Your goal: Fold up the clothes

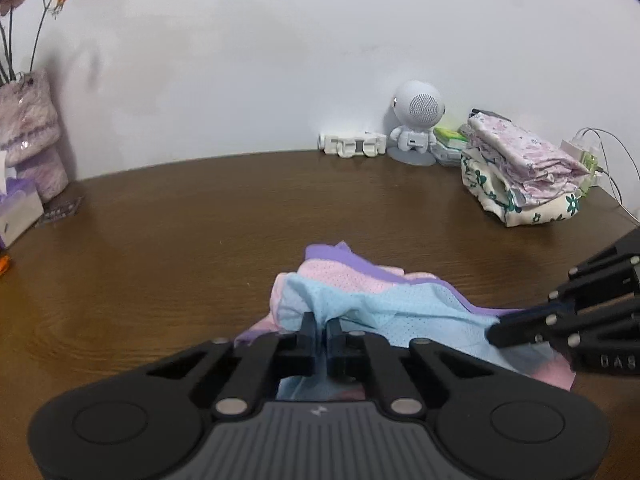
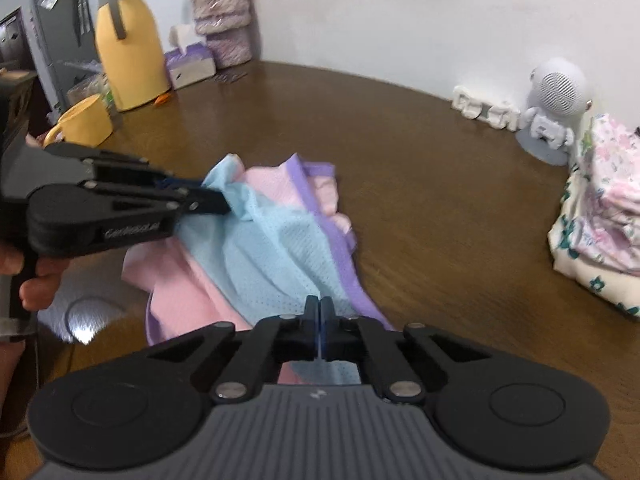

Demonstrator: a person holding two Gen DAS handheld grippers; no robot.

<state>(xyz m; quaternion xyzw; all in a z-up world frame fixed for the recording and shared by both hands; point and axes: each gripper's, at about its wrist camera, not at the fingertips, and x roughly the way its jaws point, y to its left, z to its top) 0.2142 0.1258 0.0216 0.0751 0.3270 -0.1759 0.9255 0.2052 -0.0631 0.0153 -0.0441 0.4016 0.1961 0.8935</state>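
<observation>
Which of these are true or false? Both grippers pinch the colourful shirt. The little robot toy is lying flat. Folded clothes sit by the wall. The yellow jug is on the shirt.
1. Both the left gripper and the right gripper pinch the shirt: true.
2. The robot toy lies flat: false, it stands upright.
3. Folded clothes sit near the wall: true.
4. The yellow jug is on the shirt: false, it stands apart on the table.
</observation>
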